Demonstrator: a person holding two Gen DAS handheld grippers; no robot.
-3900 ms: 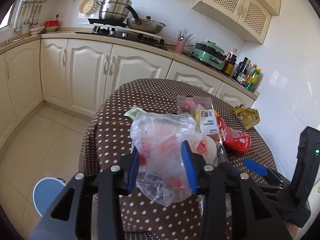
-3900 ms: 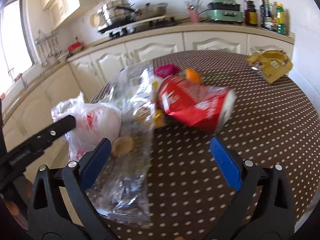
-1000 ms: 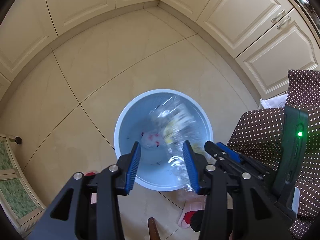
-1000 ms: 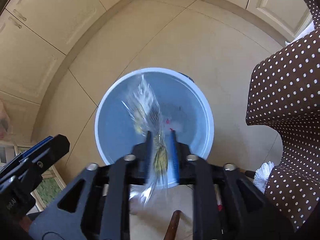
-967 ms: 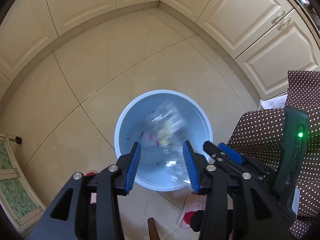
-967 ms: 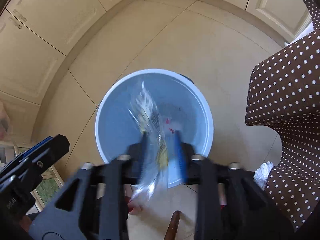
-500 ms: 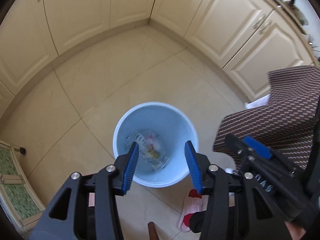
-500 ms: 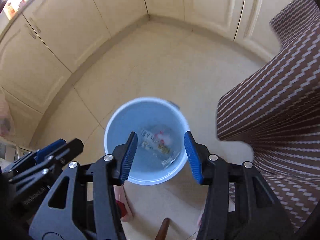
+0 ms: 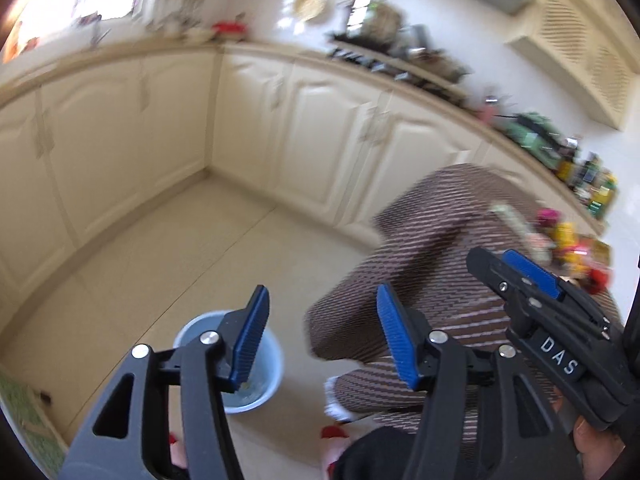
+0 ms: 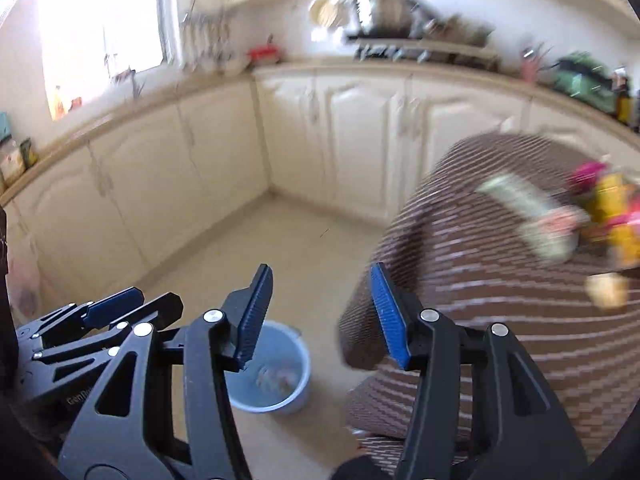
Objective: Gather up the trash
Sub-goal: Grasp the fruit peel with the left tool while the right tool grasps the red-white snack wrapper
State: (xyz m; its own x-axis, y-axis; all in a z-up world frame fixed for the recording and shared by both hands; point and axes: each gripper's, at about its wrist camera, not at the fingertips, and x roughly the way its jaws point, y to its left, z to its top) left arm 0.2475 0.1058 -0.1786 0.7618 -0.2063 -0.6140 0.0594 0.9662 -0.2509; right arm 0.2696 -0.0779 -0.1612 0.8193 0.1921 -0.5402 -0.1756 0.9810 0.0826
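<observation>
Change: a second ago your right gripper (image 10: 320, 312) pinched the clear wrapper over the bin (image 10: 280, 376); now that trash lies inside the bin.
Left gripper (image 9: 320, 336): released, jaws just widened, nothing between them.
Right gripper: released, jaws just widened, empty too.
Pose: both have lifted and tilt toward the cabinets (image 9: 320, 136).
Remaining trash (image 10: 600, 208): blurred, on the brown table (image 10: 500, 280).

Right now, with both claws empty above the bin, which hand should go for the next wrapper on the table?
Right, probably. The right claw is open and empty, with the wrappers close on its right. In its own view, the left claw, also open, sees that pile beyond the right claw.
</observation>
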